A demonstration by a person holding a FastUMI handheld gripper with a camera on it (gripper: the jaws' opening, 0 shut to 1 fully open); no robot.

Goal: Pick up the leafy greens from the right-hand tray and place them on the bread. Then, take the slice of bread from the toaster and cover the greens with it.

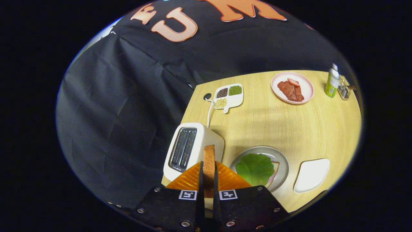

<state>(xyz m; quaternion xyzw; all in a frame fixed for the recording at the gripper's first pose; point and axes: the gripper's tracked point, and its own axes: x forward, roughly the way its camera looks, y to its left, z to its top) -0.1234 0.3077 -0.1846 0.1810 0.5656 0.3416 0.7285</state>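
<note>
My gripper (208, 167) is shut on a slice of bread (209, 161), held edge-on and upright between the fingers, lifted above the table. Just behind it to the left stands the white toaster (190, 149), both slots dark. To the right of the fingers sits a grey plate (283, 161) with a green leaf (255, 169) lying on a bread slice (274, 174) whose edge peeks out on the right. An empty white tray (311, 175) lies right of the plate.
A divided white dish (229, 95) with seeds and beans sits at the table's back, by the toaster's cord (209, 111). A pink plate (292, 87) with meat, a green bottle (332, 81) and a glass jar (344, 88) stand far right.
</note>
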